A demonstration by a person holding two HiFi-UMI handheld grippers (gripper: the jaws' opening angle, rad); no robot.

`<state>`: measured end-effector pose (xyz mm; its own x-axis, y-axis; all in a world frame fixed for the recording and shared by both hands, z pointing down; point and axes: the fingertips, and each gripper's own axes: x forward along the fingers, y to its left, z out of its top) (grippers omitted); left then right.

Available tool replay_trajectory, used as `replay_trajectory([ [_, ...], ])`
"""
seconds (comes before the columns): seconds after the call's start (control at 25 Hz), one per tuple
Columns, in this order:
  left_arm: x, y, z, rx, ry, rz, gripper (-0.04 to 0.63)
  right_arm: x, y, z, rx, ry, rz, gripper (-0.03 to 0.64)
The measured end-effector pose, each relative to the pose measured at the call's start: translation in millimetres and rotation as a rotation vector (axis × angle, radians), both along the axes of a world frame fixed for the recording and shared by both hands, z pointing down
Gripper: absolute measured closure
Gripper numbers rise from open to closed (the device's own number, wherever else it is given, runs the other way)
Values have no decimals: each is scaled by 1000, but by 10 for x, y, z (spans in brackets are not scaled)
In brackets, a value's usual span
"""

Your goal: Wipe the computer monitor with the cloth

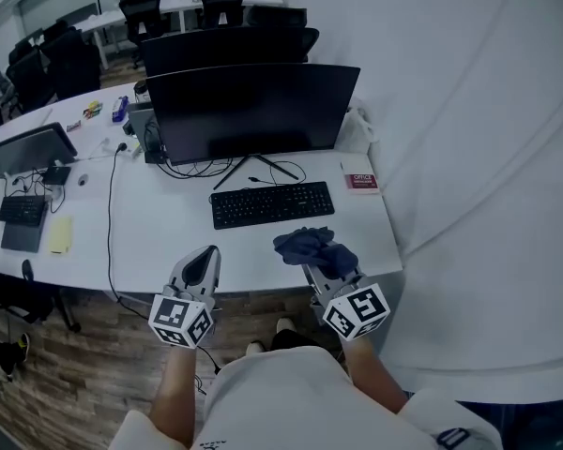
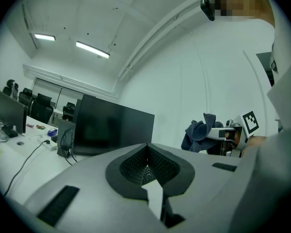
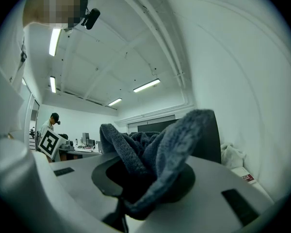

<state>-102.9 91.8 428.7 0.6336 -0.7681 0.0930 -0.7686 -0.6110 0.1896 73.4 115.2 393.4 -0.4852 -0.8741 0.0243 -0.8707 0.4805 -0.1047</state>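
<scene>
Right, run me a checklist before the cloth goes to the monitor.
1. Cloth gripped by right gripper: ok, jaws closed on it.
2. Left gripper empty: ok, jaws together, nothing between.
3. Monitor screen unobstructed: ok, nothing stands in front of it.
4. Way to the screen: ok, only the flat keyboard lies between.
5. Cloth covers the jaw tips: ok, it bunches out past them.
6. Where the screen is dirty: cannot tell.
</scene>
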Motion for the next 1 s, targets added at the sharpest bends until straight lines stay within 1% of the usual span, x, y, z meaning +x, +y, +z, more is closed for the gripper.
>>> replay_trajectory([
  [0.16,-58,-60,24,-3,1,-17,588,-86,-172,-27,13,3,-28,511],
  [0.28,-114,-160,39,-9,-1,-42,588,-159,-368,-136,45,1,-60,511],
  [0.36,-136,-260,25,-5,-7,-58,588,-216,-527,-217,67,4,-88,511],
  [0.6,-125,-632,-39,5,-17,-107,588,-378,-1069,-302,87,6,-184,511],
  [0.8,-79,-1002,-90,9,-9,-155,588,-411,-1525,-297,80,-4,-259,511],
  [1.0,0,-1308,-88,14,-30,-224,588,-354,-1941,-266,73,-2,-325,511],
])
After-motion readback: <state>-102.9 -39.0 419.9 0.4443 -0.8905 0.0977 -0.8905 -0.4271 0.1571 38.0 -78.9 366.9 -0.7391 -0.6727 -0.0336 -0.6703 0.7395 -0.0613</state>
